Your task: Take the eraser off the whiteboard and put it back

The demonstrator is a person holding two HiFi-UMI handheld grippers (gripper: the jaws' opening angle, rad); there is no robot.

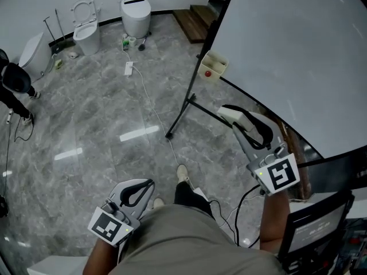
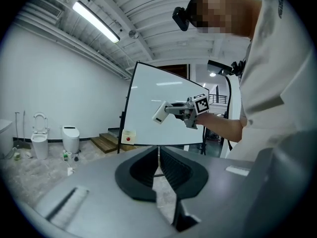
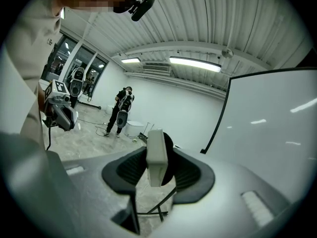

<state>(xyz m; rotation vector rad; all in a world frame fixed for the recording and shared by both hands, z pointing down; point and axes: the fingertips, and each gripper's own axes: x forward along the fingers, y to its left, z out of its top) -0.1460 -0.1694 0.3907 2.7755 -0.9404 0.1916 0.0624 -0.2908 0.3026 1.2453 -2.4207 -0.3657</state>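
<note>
A white block eraser [image 1: 229,114] is clamped between the black jaws of my right gripper [image 1: 238,116], held in the air just left of the whiteboard's [image 1: 287,56] lower edge and apart from its surface. In the right gripper view the eraser [image 3: 157,155] stands upright between the pads, with the whiteboard [image 3: 277,128] to the right. My left gripper [image 1: 150,184] hangs low by the person's left hip, its jaws together with nothing between them. The left gripper view shows the right gripper [image 2: 171,109] with the eraser [image 2: 159,112] in front of the board.
A cream box with a red item [image 1: 213,66] hangs at the board's lower corner. The stand's black leg [image 1: 180,116] crosses the marble floor. Farther off are two toilets [image 1: 86,24] [image 1: 136,13], a power strip with its cable [image 1: 129,69], wooden steps [image 1: 195,22], and a person in black [image 1: 14,79].
</note>
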